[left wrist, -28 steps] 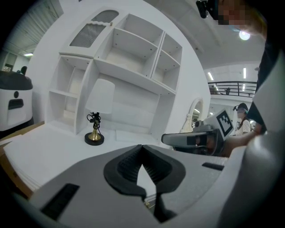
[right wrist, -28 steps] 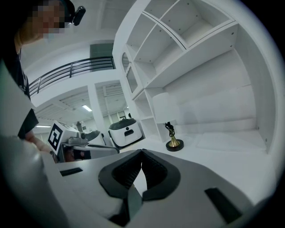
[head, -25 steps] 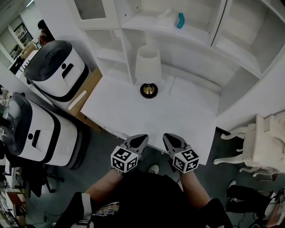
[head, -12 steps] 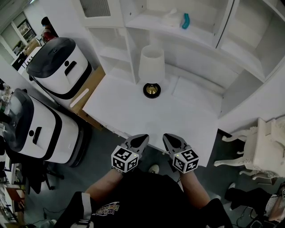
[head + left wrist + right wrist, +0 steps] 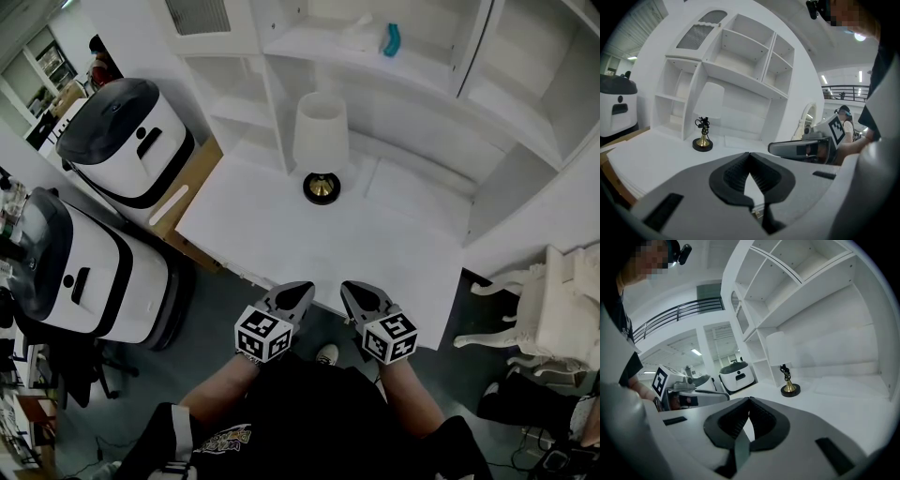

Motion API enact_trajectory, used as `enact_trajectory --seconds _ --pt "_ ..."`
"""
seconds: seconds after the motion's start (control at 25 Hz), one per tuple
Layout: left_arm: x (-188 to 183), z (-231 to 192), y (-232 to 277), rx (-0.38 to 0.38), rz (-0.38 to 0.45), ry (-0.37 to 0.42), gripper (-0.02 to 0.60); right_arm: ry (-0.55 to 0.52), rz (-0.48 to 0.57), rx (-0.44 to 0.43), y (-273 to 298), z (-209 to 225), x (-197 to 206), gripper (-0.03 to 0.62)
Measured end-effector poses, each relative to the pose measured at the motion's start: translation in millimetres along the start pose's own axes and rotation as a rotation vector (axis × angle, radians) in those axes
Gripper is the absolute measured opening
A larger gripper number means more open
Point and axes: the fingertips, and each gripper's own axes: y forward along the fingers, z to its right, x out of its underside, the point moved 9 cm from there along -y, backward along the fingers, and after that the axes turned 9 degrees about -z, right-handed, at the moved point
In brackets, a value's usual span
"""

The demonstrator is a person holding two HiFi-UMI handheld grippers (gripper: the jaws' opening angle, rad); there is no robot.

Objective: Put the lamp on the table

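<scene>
Looking done: the white-shaded lamp with brass stem and round black base (image 5: 320,150) stands upright on the white table (image 5: 375,253), well ahead of both sets of fingertips and just in front of the white shelf unit (image 5: 309,42). The left gripper (image 5: 300,291) and right gripper (image 5: 349,289) sit side by side over the table's near edge, jaws clenched on nothing. Probably nothing left to do but back off.

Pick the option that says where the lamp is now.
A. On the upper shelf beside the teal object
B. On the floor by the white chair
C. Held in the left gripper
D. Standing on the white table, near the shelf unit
D: the lamp stands upright on the table, while the left gripper and right gripper sit shut and empty at the near edge.
</scene>
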Motion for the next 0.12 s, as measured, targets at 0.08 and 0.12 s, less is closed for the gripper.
enact_trajectory --seconds 0.08,0.12 --pt "-0.2 -0.6 0.7 0.0 -0.001 0.001 0.006 0.0 0.0 -0.002 1.1 0.4 -0.2 0.025" --pt "-0.4 -1.0 1.1 0.0 -0.001 0.001 0.006 0.0 0.0 -0.003 1.6 0.6 -0.3 0.026"
